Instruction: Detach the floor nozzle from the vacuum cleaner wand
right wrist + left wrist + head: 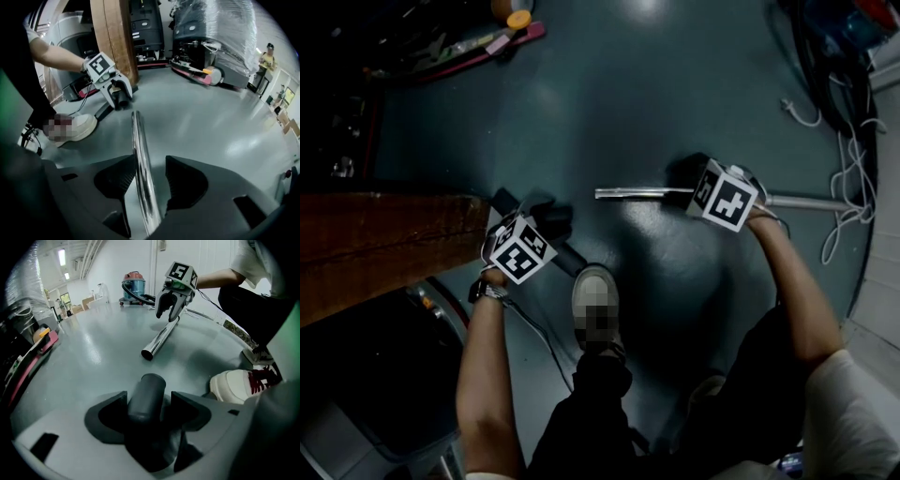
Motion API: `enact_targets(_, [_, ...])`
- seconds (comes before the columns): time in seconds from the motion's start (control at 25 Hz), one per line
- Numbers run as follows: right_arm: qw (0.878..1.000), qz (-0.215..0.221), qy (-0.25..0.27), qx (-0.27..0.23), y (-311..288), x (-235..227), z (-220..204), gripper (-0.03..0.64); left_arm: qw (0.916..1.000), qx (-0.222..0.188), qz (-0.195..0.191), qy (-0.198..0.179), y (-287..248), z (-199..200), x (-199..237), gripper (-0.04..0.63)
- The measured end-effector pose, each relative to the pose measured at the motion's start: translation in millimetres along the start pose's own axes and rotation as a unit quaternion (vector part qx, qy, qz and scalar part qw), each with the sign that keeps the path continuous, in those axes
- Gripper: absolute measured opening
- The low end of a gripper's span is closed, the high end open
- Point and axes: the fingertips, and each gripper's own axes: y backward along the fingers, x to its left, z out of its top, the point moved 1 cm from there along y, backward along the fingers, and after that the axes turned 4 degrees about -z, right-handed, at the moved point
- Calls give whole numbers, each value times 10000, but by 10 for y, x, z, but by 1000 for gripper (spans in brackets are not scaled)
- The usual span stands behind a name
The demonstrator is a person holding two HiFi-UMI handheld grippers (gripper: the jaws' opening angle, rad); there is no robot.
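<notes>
The chrome wand (637, 193) lies on the grey floor, its open end (147, 354) apart from the dark floor nozzle (565, 255). My left gripper (149, 400) stands open around the nozzle's grey neck (146, 394), with a gap on each side. In the head view the left gripper (525, 234) is over the nozzle at lower left. My right gripper (150, 180) is open astride the wand (139, 154); the tube runs close along the left pad and is clear of the right one. The right gripper (703, 187) sits over the wand's middle.
A white shoe (595, 295) stands between the grippers. A wooden beam (384, 244) is at the left, loose white cables (848, 178) at the right. A blue canister vacuum (133, 284) stands far off. Plastic-wrapped machines (215, 33) and pink tools (502, 42) line the far side.
</notes>
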Motion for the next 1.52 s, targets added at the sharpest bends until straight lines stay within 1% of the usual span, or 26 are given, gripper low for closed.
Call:
enact_targets(0.12, [9994, -202, -83, -255, 156, -60, 138, 210, 9990, -359, 44, 270, 55, 80, -6, 290])
enact_targets(0.2, [9984, -281, -115, -469, 229, -86, 261, 210, 9959, -744, 191, 472, 155, 180, 39, 290])
enact_targets(0.28, [9967, -276, -226, -736, 278, -69, 395, 209, 9896, -1239, 364, 640, 268, 288, 72, 288])
enact_targets(0.36, [9944, -341, -315, -954, 348, -45, 506, 209, 9821, -1663, 561, 689, 382, 412, 91, 288])
enact_targets(0.48, [9904, -526, -441, -1197, 489, -62, 619, 207, 9715, -2075, 934, 669, 528, 626, 152, 277])
enact_targets(0.6, [9846, -801, -573, -1444, 649, -150, 700, 200, 9615, -2391, 1210, 608, 661, 864, 209, 232])
enact_targets(0.72, [9779, -1245, -546, -1589, 815, -258, 746, 161, 9479, -2820, 1345, 621, 849, 1123, 271, 220])
enact_targets(0.84, [9702, -1598, -568, -1731, 970, -337, 790, 134, 9352, -3080, 1657, 547, 1057, 1326, 335, 174])
enact_targets(0.92, [9647, -1734, -620, -1883, 1077, -383, 838, 124, 9285, -3183, 1857, 468, 1183, 1445, 356, 136])
enact_targets(0.96, [9619, -1782, -640, -1970, 1127, -402, 870, 123, 9238, -3283, 1922, 444, 1255, 1513, 362, 112])
enact_targets(1.0, [9592, -1828, -649, -2059, 1176, -421, 910, 120, 9172, -3429, 1981, 440, 1340, 1587, 370, 84])
enact_targets(1.08, [9532, -1944, -620, -2231, 1283, -459, 1008, 97, 9010, -3749, 2130, 472, 1528, 1741, 389, 41])
enact_targets(1.16, [9454, -2069, -600, -2444, 1423, -500, 1112, 61, 8872, -3967, 2306, 486, 1710, 1895, 406, 27])
enact_targets(1.24, [9358, -2177, -635, -2700, 1582, -544, 1205, 48, 8771, -4092, 2479, 434, 1883, 2043, 423, 15])
enact_targets(1.36, [9235, -2343, -626, -2971, 1819, -605, 1284, 43, 8664, -4150, 2765, 256, 2128, 2233, 418, 2])
enact_targets(1.52, [9087, -2527, -508, -3283, 2167, -663, 1435, 41, 8576, -4182, 2993, 68, 2393, 2465, 376, 2])
